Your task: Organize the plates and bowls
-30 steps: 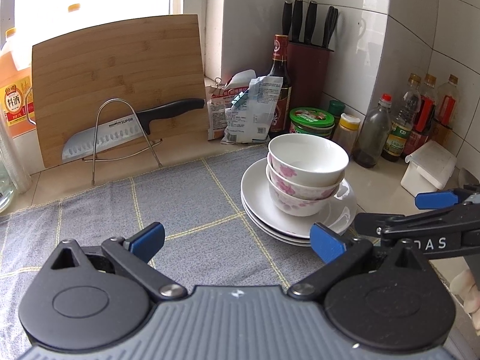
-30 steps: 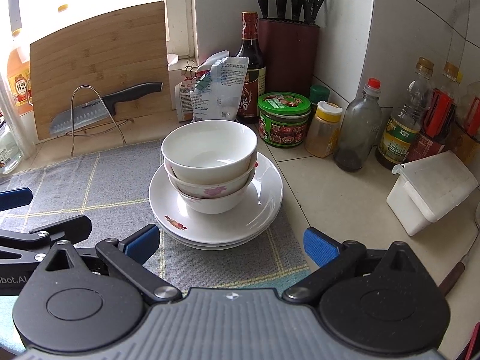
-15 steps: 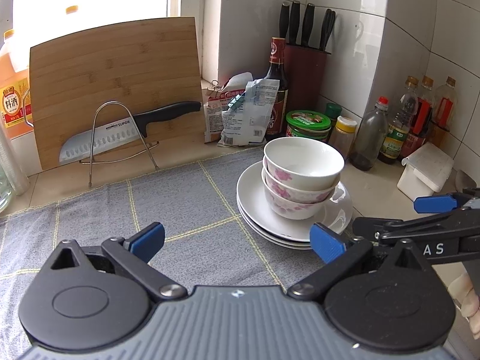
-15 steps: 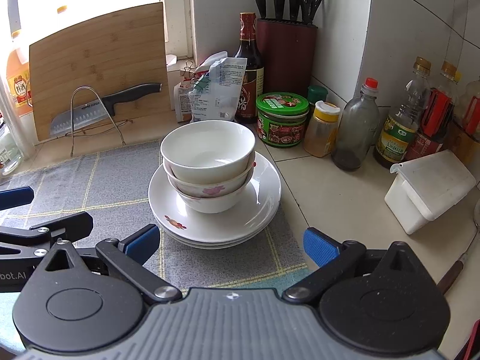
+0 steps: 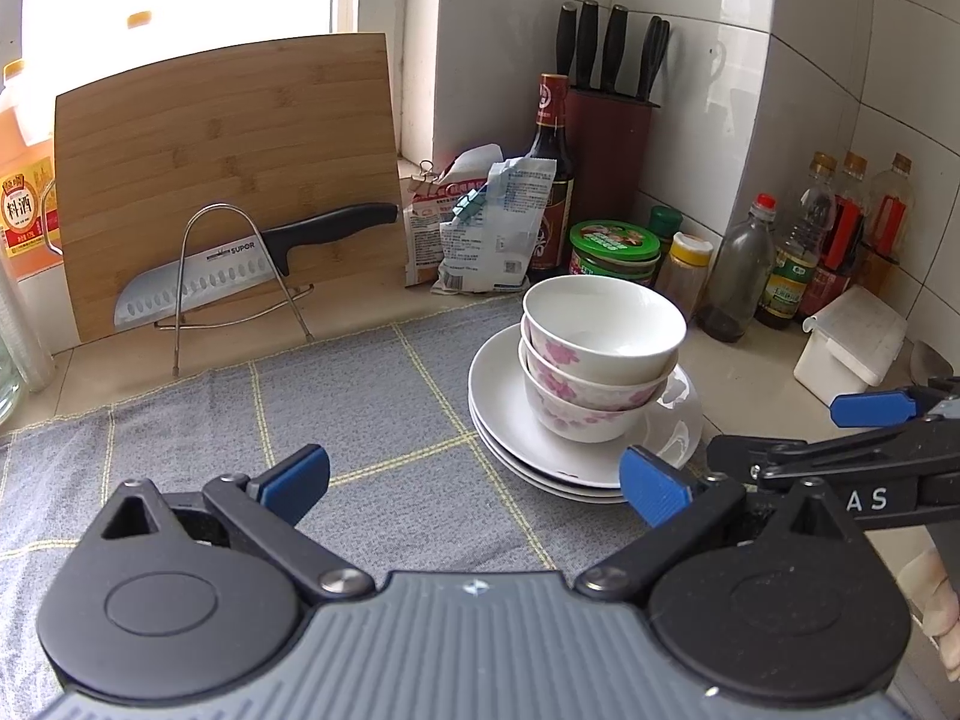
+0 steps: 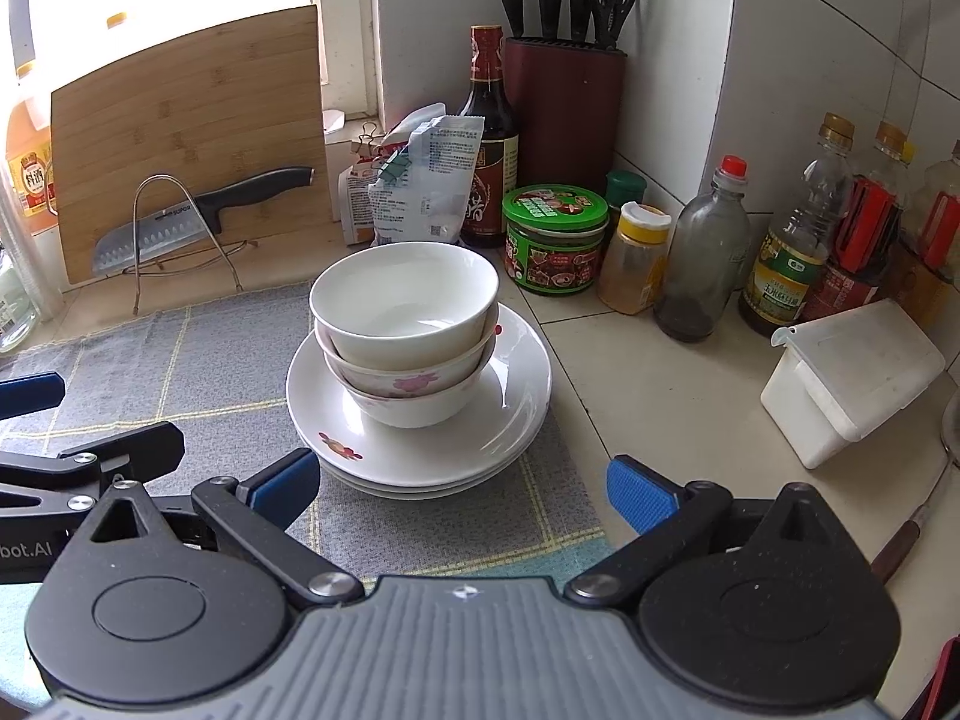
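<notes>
Three nested bowls (image 6: 405, 330) sit on a stack of white plates (image 6: 516, 408) at the right edge of a grey checked cloth (image 5: 360, 414) on the surface. The left gripper (image 5: 474, 480) has its blue pads spread wide, the stack at its 1 o'clock. The right gripper (image 6: 459, 480), equally spread and holding nothing, faces the stack at 12 o'clock, near the plates.
</notes>
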`<action>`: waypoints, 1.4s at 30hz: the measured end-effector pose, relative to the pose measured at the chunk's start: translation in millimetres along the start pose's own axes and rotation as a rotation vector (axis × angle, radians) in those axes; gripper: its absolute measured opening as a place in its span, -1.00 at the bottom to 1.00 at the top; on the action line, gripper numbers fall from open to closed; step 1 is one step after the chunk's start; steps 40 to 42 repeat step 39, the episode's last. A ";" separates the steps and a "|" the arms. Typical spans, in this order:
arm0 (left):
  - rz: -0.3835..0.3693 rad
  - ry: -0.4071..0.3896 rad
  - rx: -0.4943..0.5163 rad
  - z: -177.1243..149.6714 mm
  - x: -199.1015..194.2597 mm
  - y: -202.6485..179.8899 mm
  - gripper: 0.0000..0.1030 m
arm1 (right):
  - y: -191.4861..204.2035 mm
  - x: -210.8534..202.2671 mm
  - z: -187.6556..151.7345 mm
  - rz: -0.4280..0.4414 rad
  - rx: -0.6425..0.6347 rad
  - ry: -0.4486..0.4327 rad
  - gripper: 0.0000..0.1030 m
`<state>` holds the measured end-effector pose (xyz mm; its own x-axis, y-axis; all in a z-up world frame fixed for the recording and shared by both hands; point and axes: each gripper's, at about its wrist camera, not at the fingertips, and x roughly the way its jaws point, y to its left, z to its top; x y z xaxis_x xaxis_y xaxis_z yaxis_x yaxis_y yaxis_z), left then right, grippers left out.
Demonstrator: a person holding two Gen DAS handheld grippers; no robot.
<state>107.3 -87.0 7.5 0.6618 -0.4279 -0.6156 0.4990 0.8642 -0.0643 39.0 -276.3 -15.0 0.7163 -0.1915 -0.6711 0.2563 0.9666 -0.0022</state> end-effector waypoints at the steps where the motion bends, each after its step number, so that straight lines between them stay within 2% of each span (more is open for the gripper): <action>1: 0.000 0.001 0.000 0.2 0.3 0.0 0.99 | -0.1 0.2 -0.1 -0.001 0.000 0.000 1.00; 42: -0.023 0.008 0.010 3.0 0.3 -5.8 0.98 | -6.0 -4.5 1.5 -0.029 0.000 -0.002 1.00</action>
